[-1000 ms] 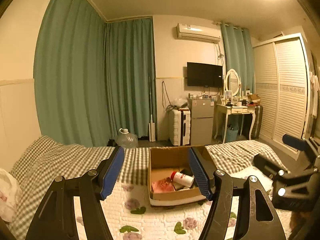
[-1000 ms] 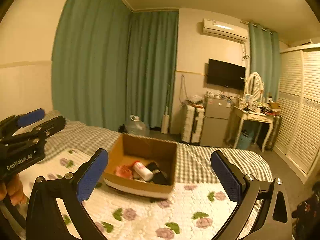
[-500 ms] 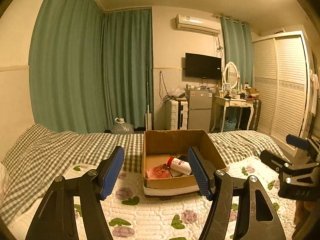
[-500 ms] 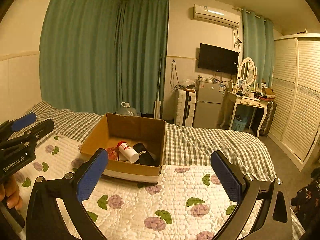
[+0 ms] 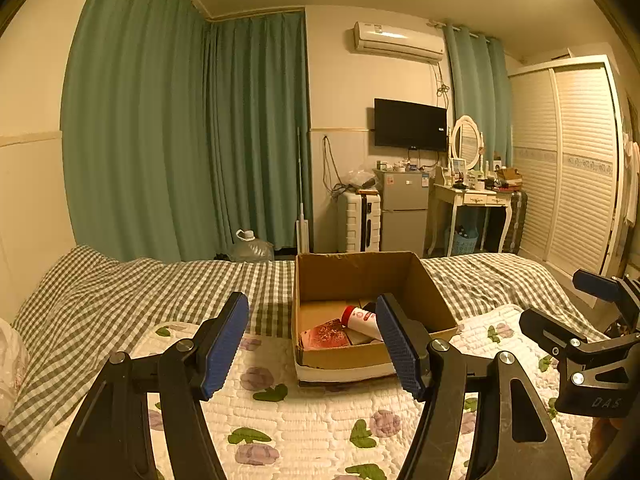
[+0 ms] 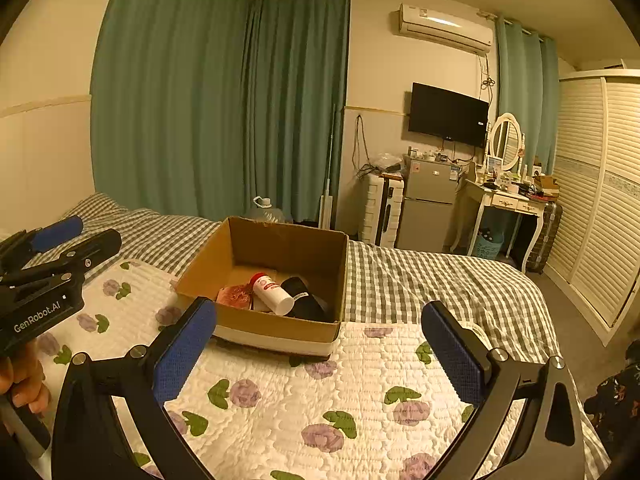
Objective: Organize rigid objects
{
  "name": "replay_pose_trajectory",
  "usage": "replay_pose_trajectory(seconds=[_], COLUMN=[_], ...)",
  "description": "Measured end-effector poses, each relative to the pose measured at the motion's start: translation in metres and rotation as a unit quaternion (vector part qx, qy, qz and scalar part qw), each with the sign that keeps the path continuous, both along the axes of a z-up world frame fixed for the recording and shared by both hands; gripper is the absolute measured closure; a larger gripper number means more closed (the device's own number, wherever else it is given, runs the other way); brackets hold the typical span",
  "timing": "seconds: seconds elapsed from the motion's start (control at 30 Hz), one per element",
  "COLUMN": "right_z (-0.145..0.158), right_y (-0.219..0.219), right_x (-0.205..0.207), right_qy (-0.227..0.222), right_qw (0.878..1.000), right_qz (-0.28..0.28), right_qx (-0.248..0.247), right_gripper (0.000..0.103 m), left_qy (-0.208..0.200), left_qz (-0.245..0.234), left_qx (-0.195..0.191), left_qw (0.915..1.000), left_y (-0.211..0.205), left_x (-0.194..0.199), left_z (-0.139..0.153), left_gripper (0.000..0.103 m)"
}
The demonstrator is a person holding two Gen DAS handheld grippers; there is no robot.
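**Both grippers empty, everything's sitting in the box**

So you're parked in front of the cardboard box (image 6: 276,280) on the bed's floral quilt (image 6: 360,400), and compared with a second ago the view has settled: the box sits more square in front of you and a bit farther back from the fingers, where it was pressed up close to the left gripper's pads. Looks to me like you've pulled back and levelled out.

Your left gripper (image 5: 312,340) is spread wide with nothing between the pads, and the right gripper (image 6: 316,348) is spread even wider, also empty. Your right one hovers to the right of the box, the left one to its left and nearer you.

Inside the box: a white bottle with a red cap (image 6: 272,294) lying on its side in the middle, a reddish patterned flat item (image 6: 234,296) left of it, and something black (image 6: 302,300) right of it that I can't make out.

No loose items show on the quilt around the box. That fits either a finished tidy with everything boxed, or you being about to take stuff out and sort it. Can't tell which.
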State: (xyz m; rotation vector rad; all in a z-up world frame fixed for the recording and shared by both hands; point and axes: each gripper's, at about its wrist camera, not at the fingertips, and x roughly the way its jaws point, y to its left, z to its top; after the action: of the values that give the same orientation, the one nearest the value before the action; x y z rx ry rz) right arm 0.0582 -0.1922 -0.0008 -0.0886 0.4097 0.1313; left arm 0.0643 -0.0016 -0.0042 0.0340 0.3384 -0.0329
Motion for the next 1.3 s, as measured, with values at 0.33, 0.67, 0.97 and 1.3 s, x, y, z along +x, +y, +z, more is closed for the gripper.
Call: replay_pose_trajectory(seconds=[0.33, 0.67, 0.97, 1.3], right_z=[0.0012, 0.0018, 0.0021, 0.0009], right_y=[0.0009, -0.0006, -0.0011, -0.0036], right_x=[-0.0055, -0.0076, -0.0073, -0.0083], right_qy=[-0.002, 0.000, 0.003, 0.002], right_qw=[1.000, 1.000, 1.000, 1.000], right_qz=[0.001, 0.000, -0.001, -0.002], right_qx=[0.002, 0.004, 0.004, 0.000], right_gripper=[0.000, 0.000, 0.000, 0.000], left_qy=[-0.001, -0.003, -0.003, -0.005], left_qz=[0.010, 0.009, 0.006, 0.006], left_qx=[-0.015, -0.003, 0.003, 0.007], left_qw=[0.9998, 0.9999, 1.0000, 0.9999], left_y=[0.0064, 0.0049, 0.0010, -0.0011], left_x=[-0.0036, -0.0059, -0.0057, -0.0056], left_z=[0.0047, 0.0049, 0.0058, 0.0071], left_gripper=[0.034, 0.034, 0.034, 0.034])
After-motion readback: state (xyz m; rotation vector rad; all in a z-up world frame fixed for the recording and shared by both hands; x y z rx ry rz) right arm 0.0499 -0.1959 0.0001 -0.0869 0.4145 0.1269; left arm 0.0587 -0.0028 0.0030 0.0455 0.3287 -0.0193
